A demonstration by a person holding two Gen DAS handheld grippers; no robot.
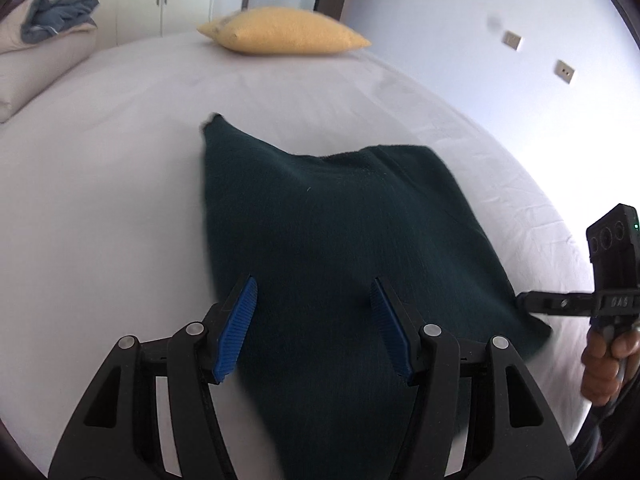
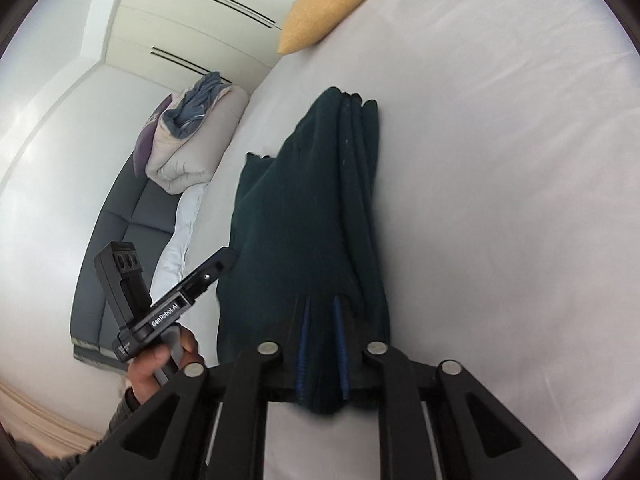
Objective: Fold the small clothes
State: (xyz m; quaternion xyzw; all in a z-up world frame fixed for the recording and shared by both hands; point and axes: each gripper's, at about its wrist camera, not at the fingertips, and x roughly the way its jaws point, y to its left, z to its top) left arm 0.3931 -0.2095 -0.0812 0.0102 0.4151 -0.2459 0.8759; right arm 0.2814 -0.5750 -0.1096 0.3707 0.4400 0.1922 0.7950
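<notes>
Dark green garment [image 1: 340, 240] lies on the white bed [image 1: 100, 200], part-lifted. Right tongs [image 2: 322, 308] pinch its corner at 6 o'clock, likely to carry a fold over; left tongs [image 1: 314, 304] spread wide, hovering above the cloth, holding nothing. Yellow pillow [image 1: 280, 30] at 12.

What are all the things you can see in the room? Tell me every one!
dark green cloth: one, dark green, lying partly folded on the bed.
bed sheet: one, white, covering the bed.
yellow pillow: one, yellow, at the far end of the bed.
folded duvet: one, beige, beside the bed, with a blue garment on top.
wardrobe doors: several, cream, behind the bed.
wall sockets: two, white, on the wall.
left gripper: one, black with blue pads, open over the cloth.
right gripper: one, black with blue pads, shut on the cloth's edge.
</notes>
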